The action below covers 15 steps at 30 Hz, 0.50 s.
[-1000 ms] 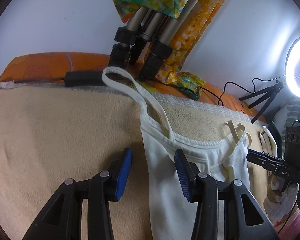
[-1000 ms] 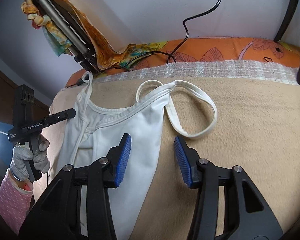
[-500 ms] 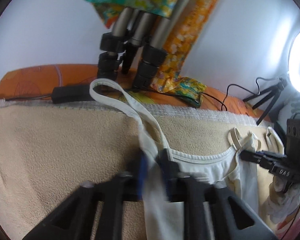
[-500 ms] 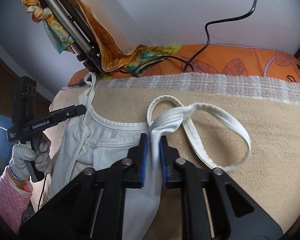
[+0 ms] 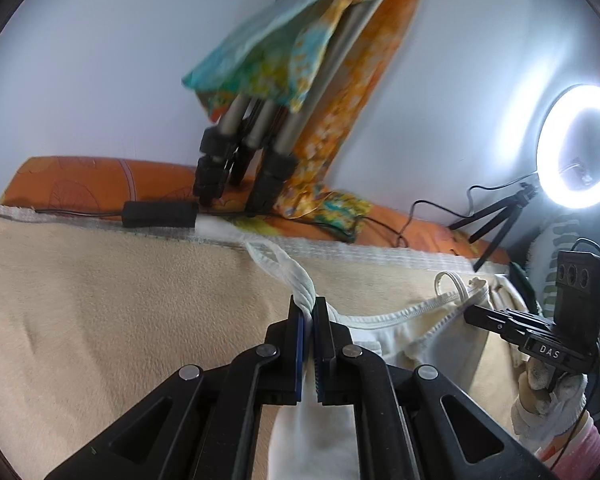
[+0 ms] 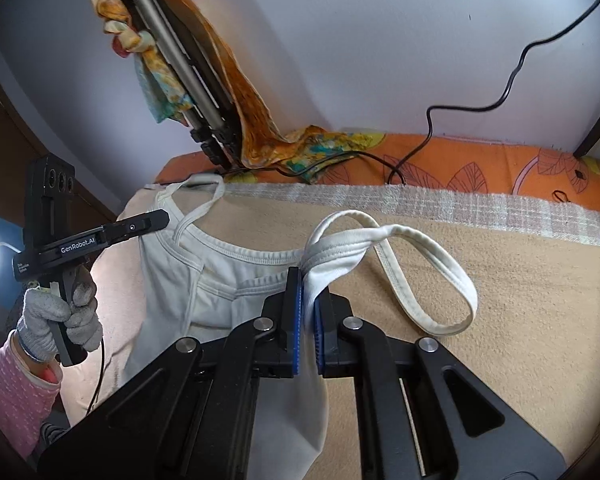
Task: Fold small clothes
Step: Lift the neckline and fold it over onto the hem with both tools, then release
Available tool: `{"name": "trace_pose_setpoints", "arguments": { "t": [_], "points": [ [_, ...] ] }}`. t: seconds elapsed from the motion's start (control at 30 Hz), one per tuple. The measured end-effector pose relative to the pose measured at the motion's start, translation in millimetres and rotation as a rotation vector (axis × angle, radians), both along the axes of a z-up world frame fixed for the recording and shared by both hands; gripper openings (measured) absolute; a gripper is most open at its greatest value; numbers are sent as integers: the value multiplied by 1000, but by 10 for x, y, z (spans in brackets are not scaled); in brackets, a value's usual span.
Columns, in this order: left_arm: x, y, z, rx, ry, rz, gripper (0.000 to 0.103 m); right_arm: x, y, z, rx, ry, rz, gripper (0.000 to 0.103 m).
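Observation:
A white strappy top (image 5: pixel 404 336) lies on a beige blanket (image 5: pixel 100 300). My left gripper (image 5: pixel 307 308) is shut on its left shoulder, bunching the fabric where the strap (image 5: pixel 276 260) begins, and holds it a little above the blanket. In the right wrist view the top (image 6: pixel 220 280) spreads to the left. My right gripper (image 6: pixel 307 280) has its jaws closing, the pads pressed on the other shoulder, whose strap loop (image 6: pixel 420 280) trails to the right. Each gripper shows at the edge of the other's view, held by a gloved hand (image 6: pixel 56 316).
A folded tripod (image 5: pixel 240 152) draped in a colourful cloth leans on the wall behind the blanket. Beside its feet lies a black adapter box (image 5: pixel 160 214). A lit ring light (image 5: pixel 580 144) on a small stand is at the right. A black cable (image 6: pixel 460 108) crosses the orange sheet (image 6: pixel 480 164).
Both grippers went from open astride the top's shoulders to shut on them. Both then rose, lifting and bunching the fabric, and the straps slid toward the jaws.

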<state>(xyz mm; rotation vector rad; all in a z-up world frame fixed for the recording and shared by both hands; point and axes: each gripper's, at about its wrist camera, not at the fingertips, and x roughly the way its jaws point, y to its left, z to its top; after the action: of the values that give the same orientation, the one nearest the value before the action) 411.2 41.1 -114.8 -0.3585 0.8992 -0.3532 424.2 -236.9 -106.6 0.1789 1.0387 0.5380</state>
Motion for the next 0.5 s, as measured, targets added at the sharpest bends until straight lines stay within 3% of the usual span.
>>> {"name": "trace_pose_setpoints", "arguments": {
  "t": [0.5],
  "points": [
    [-1057, -62, 519, -23, -64, -20, 1, -922, 67, 729, -11, -78, 37, 6]
  ]
}}
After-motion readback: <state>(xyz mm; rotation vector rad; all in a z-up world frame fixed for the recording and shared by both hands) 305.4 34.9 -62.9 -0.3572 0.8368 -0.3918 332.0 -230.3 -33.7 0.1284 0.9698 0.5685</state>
